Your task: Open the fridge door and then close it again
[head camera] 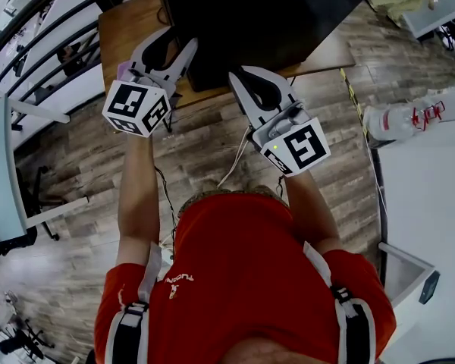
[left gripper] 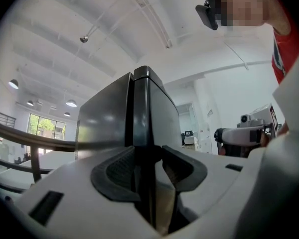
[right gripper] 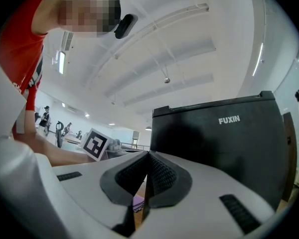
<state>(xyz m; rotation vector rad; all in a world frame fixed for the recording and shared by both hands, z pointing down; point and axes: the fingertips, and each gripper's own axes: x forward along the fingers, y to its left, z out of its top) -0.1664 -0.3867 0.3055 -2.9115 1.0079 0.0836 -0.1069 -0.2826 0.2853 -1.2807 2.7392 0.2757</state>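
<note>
The black fridge (head camera: 273,14) stands on the wooden tabletop (head camera: 129,29), its door seemingly shut. The left tongs (left gripper: 148,151) gape wide at its door edge, gripping nothing; the right tongs (right gripper: 147,156) are pressed together, empty. Probably the opening step: next, clamp that edge and pull

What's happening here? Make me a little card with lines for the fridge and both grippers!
Fridge: black, looks closed, stands on a wooden table
Left gripper: open, jaws seem to sit on either side of the fridge's corner edge, not squeezing it
Right gripper: shut, holding nothing, pointing at the fridge's front
</note>
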